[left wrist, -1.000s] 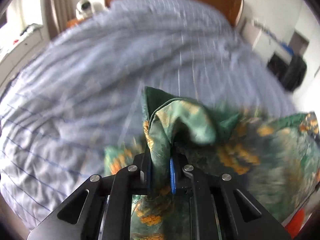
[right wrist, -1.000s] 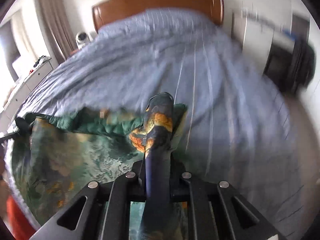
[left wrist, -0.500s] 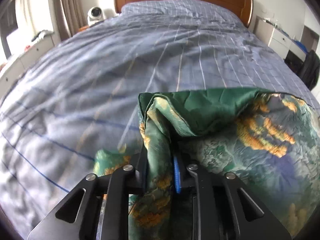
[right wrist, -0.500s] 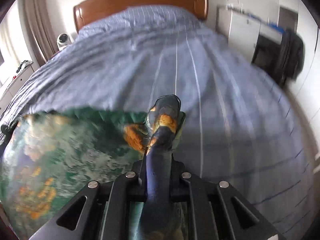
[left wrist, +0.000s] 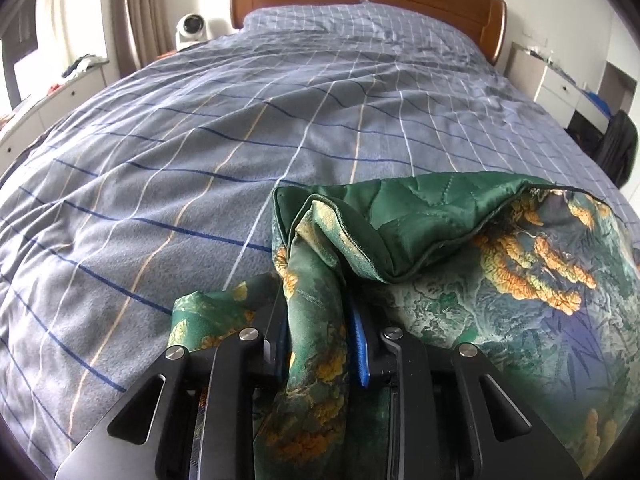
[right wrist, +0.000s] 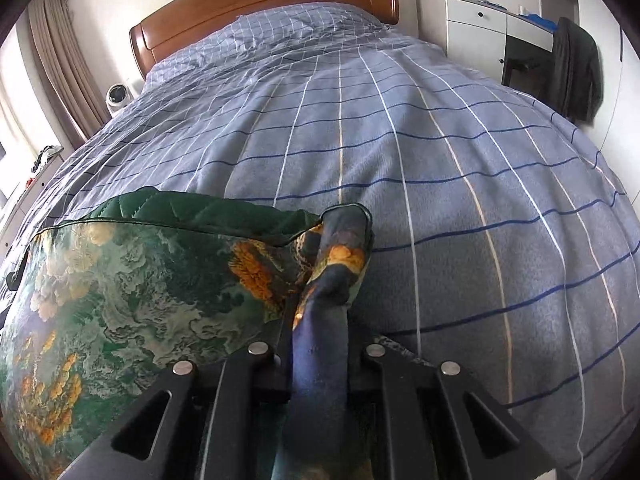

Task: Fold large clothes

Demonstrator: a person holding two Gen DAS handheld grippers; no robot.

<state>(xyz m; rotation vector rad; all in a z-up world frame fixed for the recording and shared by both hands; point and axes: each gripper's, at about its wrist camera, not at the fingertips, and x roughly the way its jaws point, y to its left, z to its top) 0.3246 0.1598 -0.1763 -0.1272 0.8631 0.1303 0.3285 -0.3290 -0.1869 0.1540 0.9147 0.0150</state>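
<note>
Left gripper (left wrist: 316,328) jaws just easing apart, garment (left wrist: 500,272) fold between them. Right gripper (right wrist: 318,336) jaws pinching garment corner. Garment on bed (left wrist: 240,140).

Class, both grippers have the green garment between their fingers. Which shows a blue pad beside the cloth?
The left gripper: its jaws have just been opening around the garment, baring a blue pad. On the right gripper, cloth hides the pads.
</note>
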